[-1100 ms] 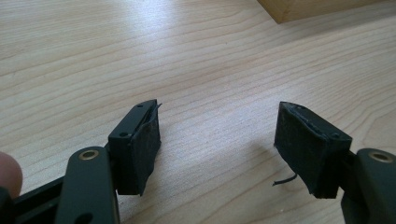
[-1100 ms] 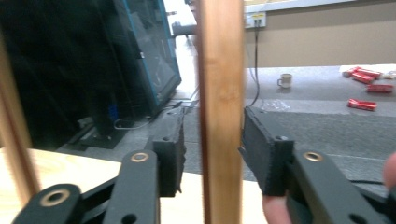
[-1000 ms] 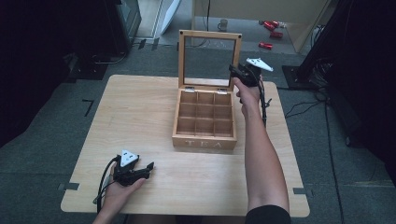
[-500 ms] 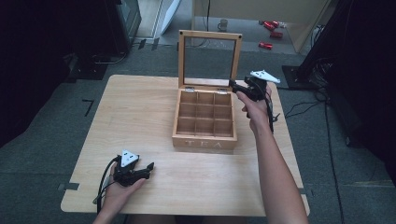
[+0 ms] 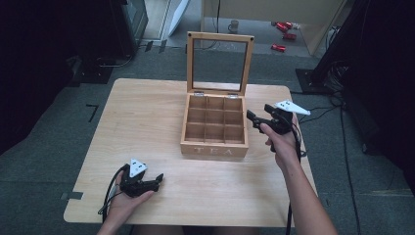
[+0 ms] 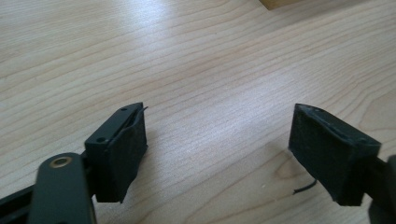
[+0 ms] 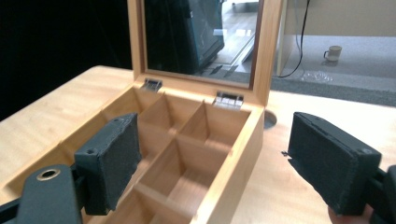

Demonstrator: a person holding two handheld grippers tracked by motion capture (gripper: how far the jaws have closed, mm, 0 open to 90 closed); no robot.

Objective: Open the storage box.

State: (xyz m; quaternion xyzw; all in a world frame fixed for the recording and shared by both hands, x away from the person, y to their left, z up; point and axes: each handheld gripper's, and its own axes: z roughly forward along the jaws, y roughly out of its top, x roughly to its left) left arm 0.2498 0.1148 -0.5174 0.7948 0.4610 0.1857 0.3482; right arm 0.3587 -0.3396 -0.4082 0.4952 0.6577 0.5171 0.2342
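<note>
Since a second ago the right gripper (image 5: 259,117) has dropped from beside the upright lid (image 5: 220,63) to just right of the tea box (image 5: 214,147), near its right wall; the lid stands open as before. The left gripper (image 5: 155,181) has not moved.

Right gripper: jaws wide, empty, hovering beside the box, its right wall between them in the right gripper view. Compartments look bare.

Left gripper: jaws wide, holding nothing, low over the table (image 5: 147,122) at the near left corner, well apart from the box, which sits mid-table, slightly right.
</note>
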